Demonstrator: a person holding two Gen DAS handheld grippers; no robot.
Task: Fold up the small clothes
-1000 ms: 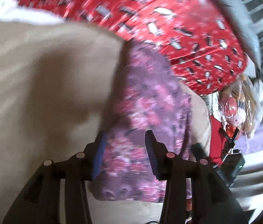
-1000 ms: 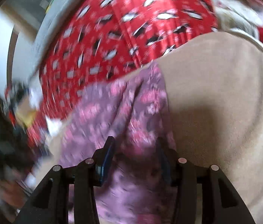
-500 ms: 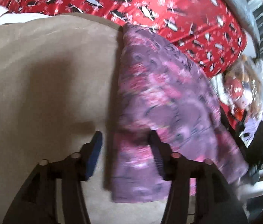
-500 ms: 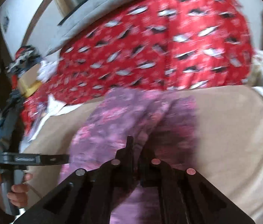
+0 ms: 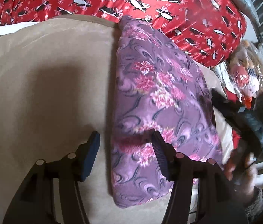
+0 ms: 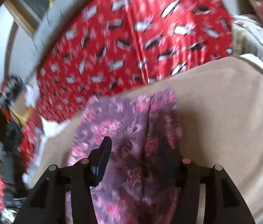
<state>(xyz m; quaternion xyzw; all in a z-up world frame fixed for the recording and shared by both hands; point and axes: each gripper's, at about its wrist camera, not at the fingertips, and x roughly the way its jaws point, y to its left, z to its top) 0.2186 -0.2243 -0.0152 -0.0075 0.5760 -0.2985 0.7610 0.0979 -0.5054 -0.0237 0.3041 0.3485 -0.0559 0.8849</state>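
Letting go after a fold, I am opening the right gripper [image 6: 134, 154] jaws above the purple floral garment [image 5: 161, 108], with cloth below but not pinched. The left gripper [image 5: 124, 153] is sitting half-wide, straddling the garment's left edge on the beige surface [image 5: 43, 78]. I judge the next move needs a fresh grasp on the near edge.

The right tool [image 6: 134, 153], clamped tight on the purple floral fleece garment [image 5: 157, 100] half a second ago, now has its jaws opening, with cloth lying between them but unpinched. The left tool [image 5: 124, 147] has spread wider and now straddles the garment's left edge, which lies flatter on the beige cloth-covered surface [image 5: 47, 85].
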